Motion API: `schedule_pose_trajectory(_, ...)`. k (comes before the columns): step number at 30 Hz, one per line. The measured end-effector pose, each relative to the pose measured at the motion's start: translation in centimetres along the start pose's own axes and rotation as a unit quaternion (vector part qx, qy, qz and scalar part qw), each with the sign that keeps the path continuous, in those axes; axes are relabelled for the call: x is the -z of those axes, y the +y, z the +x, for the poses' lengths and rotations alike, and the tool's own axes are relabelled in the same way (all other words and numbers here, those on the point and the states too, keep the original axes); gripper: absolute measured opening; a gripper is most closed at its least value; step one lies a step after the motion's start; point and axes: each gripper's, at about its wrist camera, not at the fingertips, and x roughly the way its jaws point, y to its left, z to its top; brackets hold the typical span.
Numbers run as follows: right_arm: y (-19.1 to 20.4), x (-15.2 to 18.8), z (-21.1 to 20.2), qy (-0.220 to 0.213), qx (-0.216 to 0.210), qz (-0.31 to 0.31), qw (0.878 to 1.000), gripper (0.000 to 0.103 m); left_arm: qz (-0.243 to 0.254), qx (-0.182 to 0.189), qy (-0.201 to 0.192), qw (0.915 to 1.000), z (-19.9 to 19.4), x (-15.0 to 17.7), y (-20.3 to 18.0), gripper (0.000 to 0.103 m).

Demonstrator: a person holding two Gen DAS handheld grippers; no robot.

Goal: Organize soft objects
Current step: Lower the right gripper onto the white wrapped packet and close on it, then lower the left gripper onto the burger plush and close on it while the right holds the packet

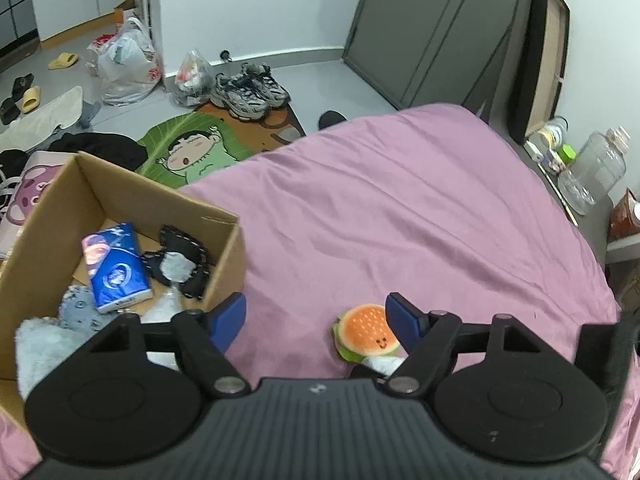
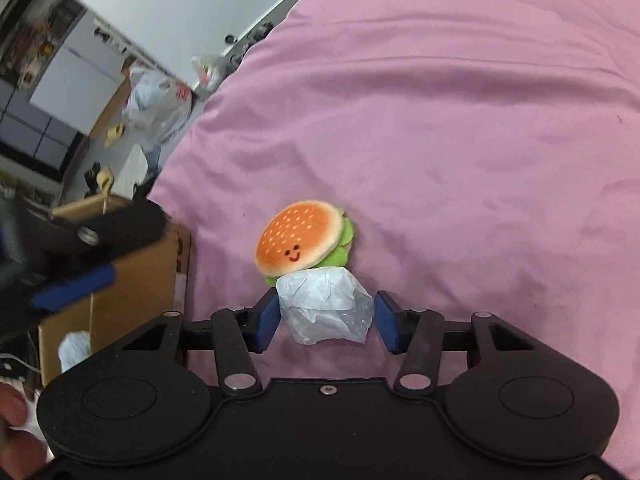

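Observation:
A plush hamburger (image 2: 302, 238) with a smiling face lies on the pink bedsheet (image 2: 460, 120). A crumpled white wad in clear plastic (image 2: 324, 306) lies against it on the near side. My right gripper (image 2: 325, 322) is open, its blue pads on either side of the wad, the left pad touching it. My left gripper (image 1: 316, 318) is open and empty, hovering between the cardboard box (image 1: 120, 200) and the hamburger (image 1: 368, 330). The box holds a blue tissue pack (image 1: 116, 268), a black and grey plush (image 1: 180, 264) and pale blue fluffy items (image 1: 76, 308).
The box stands at the bed's left edge (image 2: 140, 280). On the floor beyond are a cartoon mat (image 1: 192, 148), sneakers (image 1: 250, 90), plastic bags (image 1: 128, 64) and slippers. A bedside shelf with a clear jar (image 1: 592, 172) stands on the right.

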Motion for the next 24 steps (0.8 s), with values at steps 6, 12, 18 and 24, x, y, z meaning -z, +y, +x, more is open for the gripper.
schedule_pose_trajectory(6, -1.9, -0.3, -0.5, -0.011, -0.005, 0.033, 0.999, 0.049, 0.010, 0.006, 0.010, 0.9999, 1.7, 0.4, -1.2, 0.075)
schedule_pose_trajectory(12, -4.1, -0.7, -1.2, -0.036, 0.010, 0.076, 0.996, 0.049, 0.001, 0.005, 0.021, 0.9998, 3.4, 0.6, -1.5, 0.075)
schedule_pose_trajectory(18, -5.4, -0.9, -1.4, -0.057, 0.030, 0.110, 0.992, 0.049, -0.010, 0.001, 0.041, 0.9991, 5.3, 1.4, -1.7, 0.075)
schedule_pose_trajectory(24, -6.0, -1.3, -1.3, -0.073, 0.038, 0.138, 0.987, 0.049, -0.007, 0.008, 0.056, 0.9984, 6.9, 2.1, -2.4, 0.075)
